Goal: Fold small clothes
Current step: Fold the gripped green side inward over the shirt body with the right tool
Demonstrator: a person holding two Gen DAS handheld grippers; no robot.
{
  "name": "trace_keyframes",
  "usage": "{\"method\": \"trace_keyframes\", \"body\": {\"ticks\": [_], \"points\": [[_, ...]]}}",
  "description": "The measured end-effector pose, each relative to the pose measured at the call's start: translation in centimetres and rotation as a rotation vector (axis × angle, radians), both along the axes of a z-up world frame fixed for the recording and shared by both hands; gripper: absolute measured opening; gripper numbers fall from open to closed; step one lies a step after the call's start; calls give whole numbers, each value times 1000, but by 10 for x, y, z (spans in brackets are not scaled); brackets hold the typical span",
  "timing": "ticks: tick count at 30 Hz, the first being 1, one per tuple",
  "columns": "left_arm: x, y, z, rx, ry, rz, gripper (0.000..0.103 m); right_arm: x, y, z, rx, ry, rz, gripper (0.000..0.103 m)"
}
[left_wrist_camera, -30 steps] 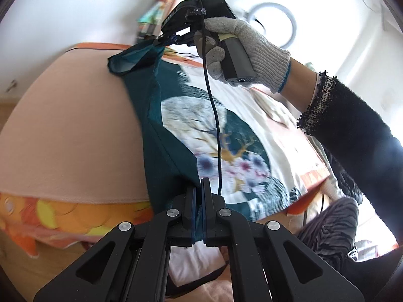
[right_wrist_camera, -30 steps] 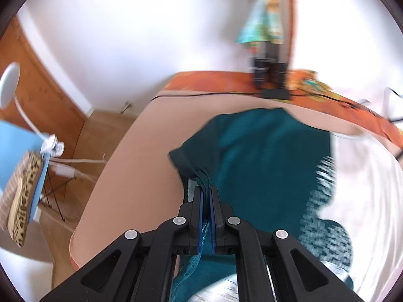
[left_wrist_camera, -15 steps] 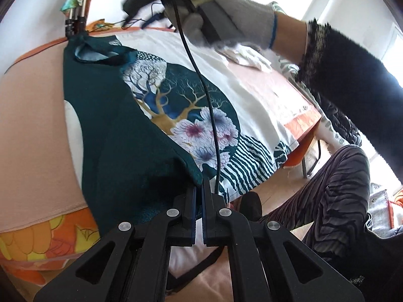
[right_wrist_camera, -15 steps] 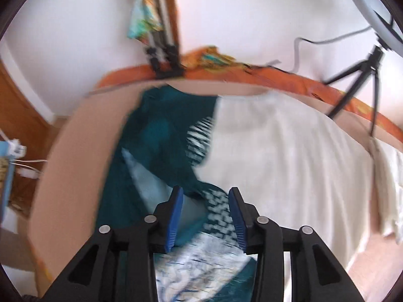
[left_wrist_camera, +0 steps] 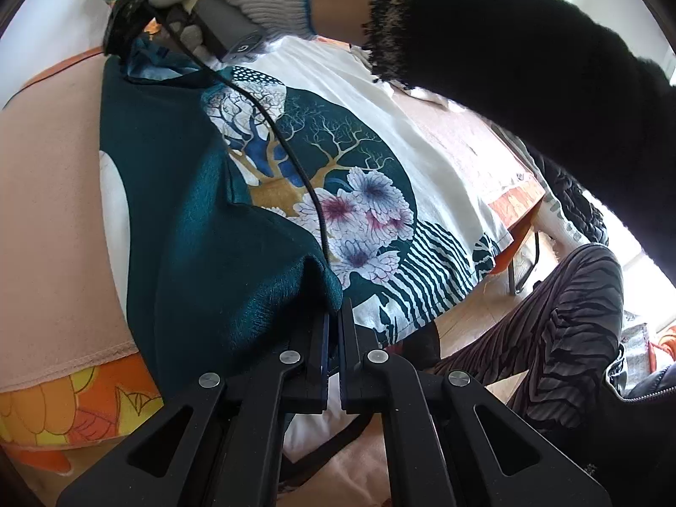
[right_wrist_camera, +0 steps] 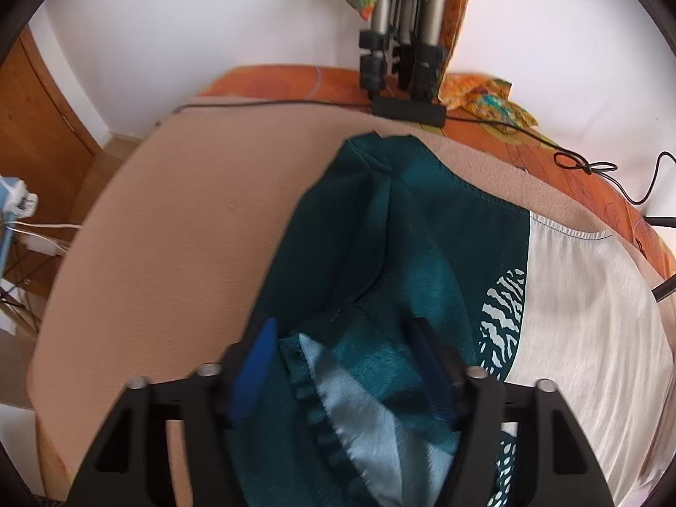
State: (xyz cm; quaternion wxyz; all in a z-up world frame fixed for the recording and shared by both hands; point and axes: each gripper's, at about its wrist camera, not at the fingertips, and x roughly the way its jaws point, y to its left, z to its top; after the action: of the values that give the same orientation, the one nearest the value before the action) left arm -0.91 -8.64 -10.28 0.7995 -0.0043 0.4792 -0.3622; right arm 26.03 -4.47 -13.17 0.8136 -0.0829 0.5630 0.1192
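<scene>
A teal and white shirt (left_wrist_camera: 198,194) with a printed tree and flowers lies on the peach-covered table (left_wrist_camera: 46,169), its teal side folded over onto the print. My left gripper (left_wrist_camera: 333,321) is shut on the teal hem corner at the near edge. My right gripper (right_wrist_camera: 346,338) is open wide, its jaws standing on either side of the teal sleeve and collar area of the shirt (right_wrist_camera: 401,228), holding nothing. The right gripper also shows in the left wrist view (left_wrist_camera: 126,29), in a gloved hand over the shirt's far corner.
A tripod base (right_wrist_camera: 401,80) and black cables (right_wrist_camera: 591,169) sit at the table's far edge on an orange floral cloth (right_wrist_camera: 549,160). A white folded garment (left_wrist_camera: 418,93) lies farther along. The person's striped legs (left_wrist_camera: 562,317) are beside the table. A wooden door (right_wrist_camera: 38,118) is at left.
My right gripper let go of the teal fabric, opened wide, and came back low over the shirt's far corner. My left gripper stayed shut on the hem; the teal side now lies folded over.
</scene>
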Motion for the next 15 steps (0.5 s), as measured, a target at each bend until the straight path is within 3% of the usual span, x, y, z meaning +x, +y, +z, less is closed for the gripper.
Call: {"method": "trace_keyframes", "body": {"ticks": [1,3,4,11,13,15], "points": [[0,-1,0,2,-3,-5,2,2,-2,-4,-2,19,-5,26],[-1,-2,1,0,0,-14,2,5,-15,-3,41,21,-10,17],[-1,-2,1,-3,4,-17,2,7,-23,-1,59,9,-13,8],[-4,-8,2,4,-3,-53,2,21,-108,26,298,-36,-142,3],[-5,-13,1,5,0,-74,2,25,-127,18,340,-2,-188,5],[-7,-18,1,8,-1,-89,2,26,-135,14,321,-1,-205,8]]}}
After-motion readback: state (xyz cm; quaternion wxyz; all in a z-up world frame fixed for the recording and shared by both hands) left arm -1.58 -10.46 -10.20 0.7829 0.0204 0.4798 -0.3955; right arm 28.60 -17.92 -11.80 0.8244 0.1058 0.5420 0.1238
